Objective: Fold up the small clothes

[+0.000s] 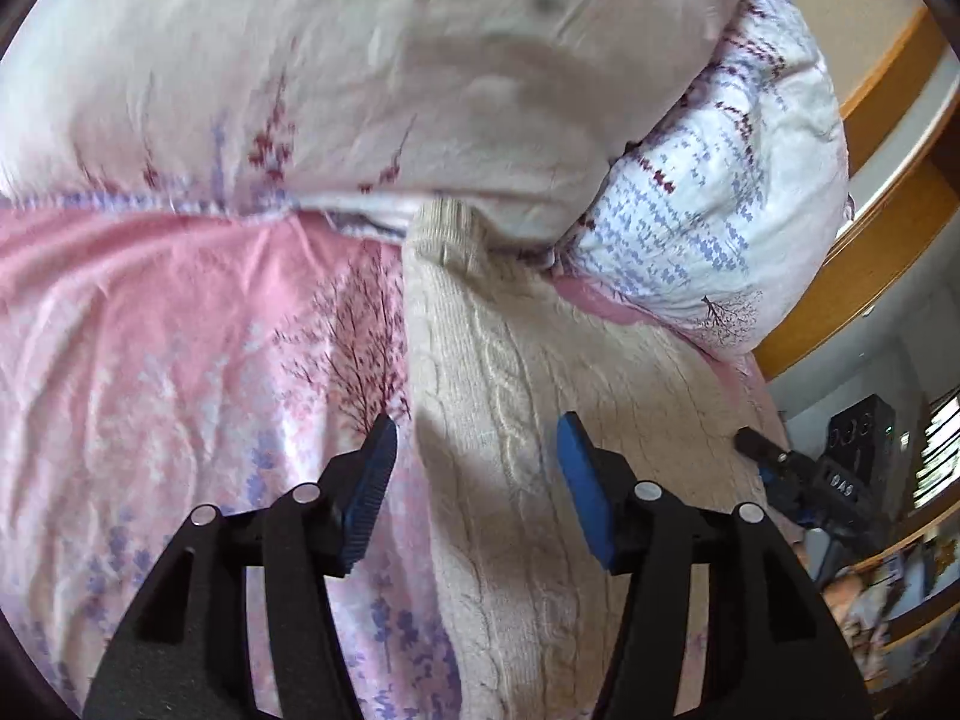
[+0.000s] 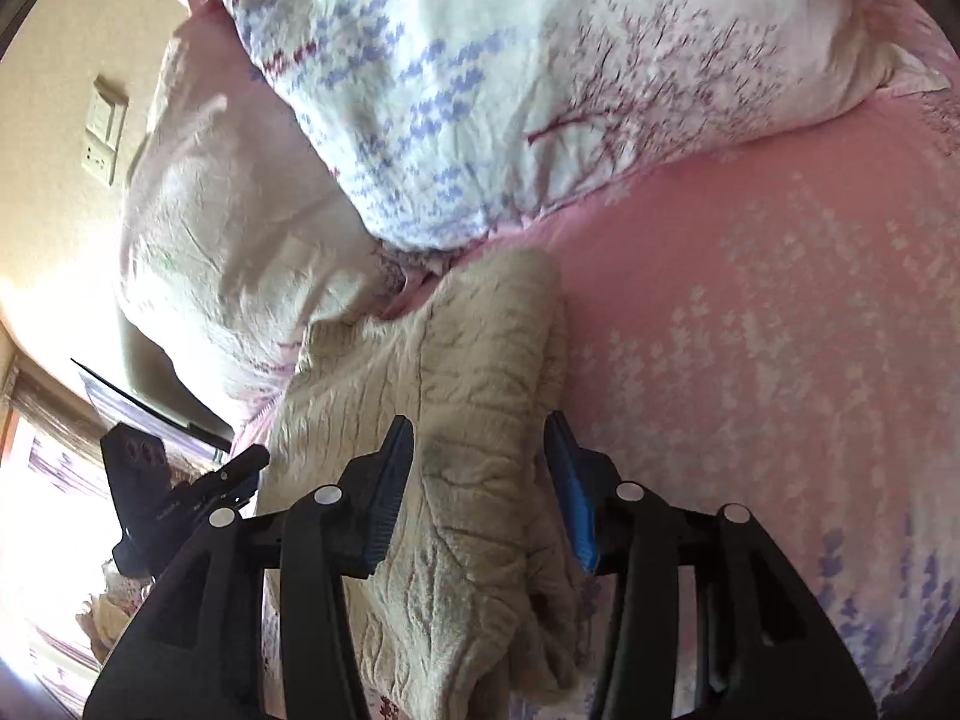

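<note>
A cream cable-knit sweater (image 1: 516, 396) lies on a pink flowered bedsheet (image 1: 180, 348). One sleeve reaches up to the pillows. My left gripper (image 1: 477, 438) is open and empty, its blue pads straddling the sweater's left edge just above the knit. In the right wrist view the sweater (image 2: 456, 396) lies bunched, with a folded sleeve on top. My right gripper (image 2: 480, 444) is open and empty, just above that folded part. The right gripper also shows in the left wrist view (image 1: 798, 474) at the sweater's right edge.
Two pillows with a purple and red print lie at the head of the bed (image 1: 360, 60) (image 1: 720, 198). A wooden headboard (image 1: 888, 192) stands at the right. A wall with a switch and socket (image 2: 105, 126) is at the left in the right wrist view.
</note>
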